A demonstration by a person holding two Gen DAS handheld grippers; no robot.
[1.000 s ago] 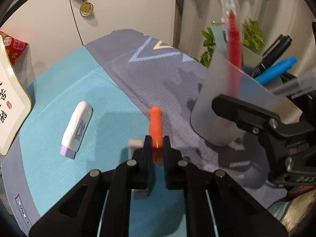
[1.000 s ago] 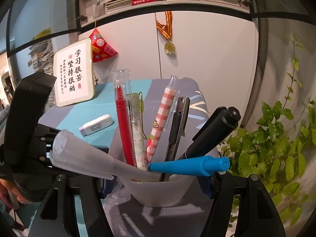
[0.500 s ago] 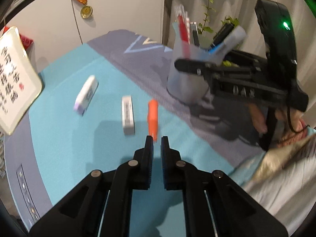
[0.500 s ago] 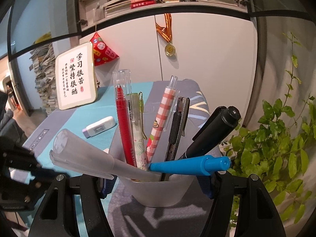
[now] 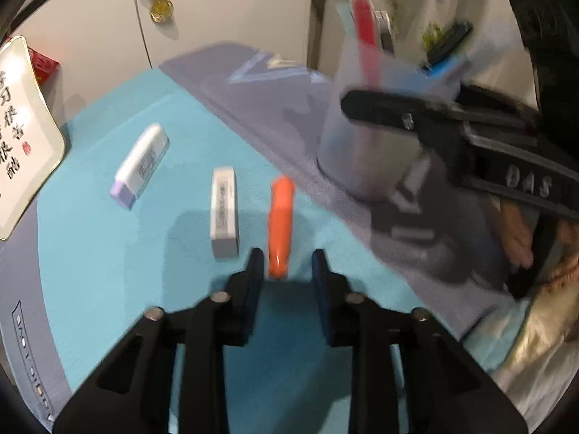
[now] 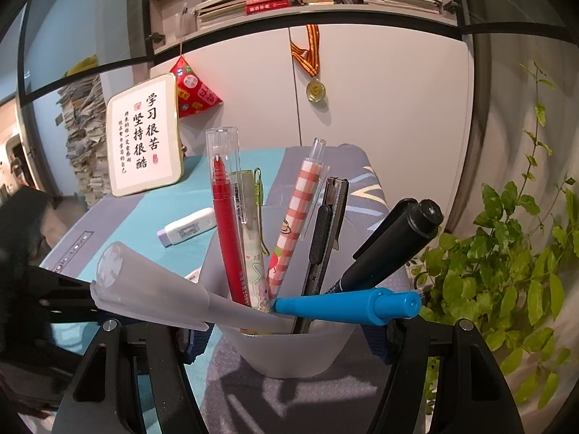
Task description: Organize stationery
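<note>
Aim matters most here: the left gripper (image 5: 286, 266) stands with its jaws spread, and the near end of the orange marker (image 5: 280, 226) lies just between the fingertips, nearer the left one. To do the step well, I judge it should be centred so both pads meet the barrel together, low on the turquoise mat (image 5: 108, 271), then closed a little up from the rounded end so the marker does not pivot out. The white eraser (image 5: 224, 213) lies just beside the marker at its nine o'clock, roughly parallel; the left finger must slip between them without nudging it.

The marker is short, smooth and bright orange, rounded at both ends, pointing toward twelve o'clock; it would probably roll if clipped on one side. A correction tape (image 5: 141, 166) lies farther off at ten o'clock.

The right gripper (image 6: 289, 340) is pinching the frosted pen cup (image 6: 286, 350), already crowded with pens, standing at one o'clock from the marker. The left view is blurred, so whether the cup rests on the mat is unclear.
</note>
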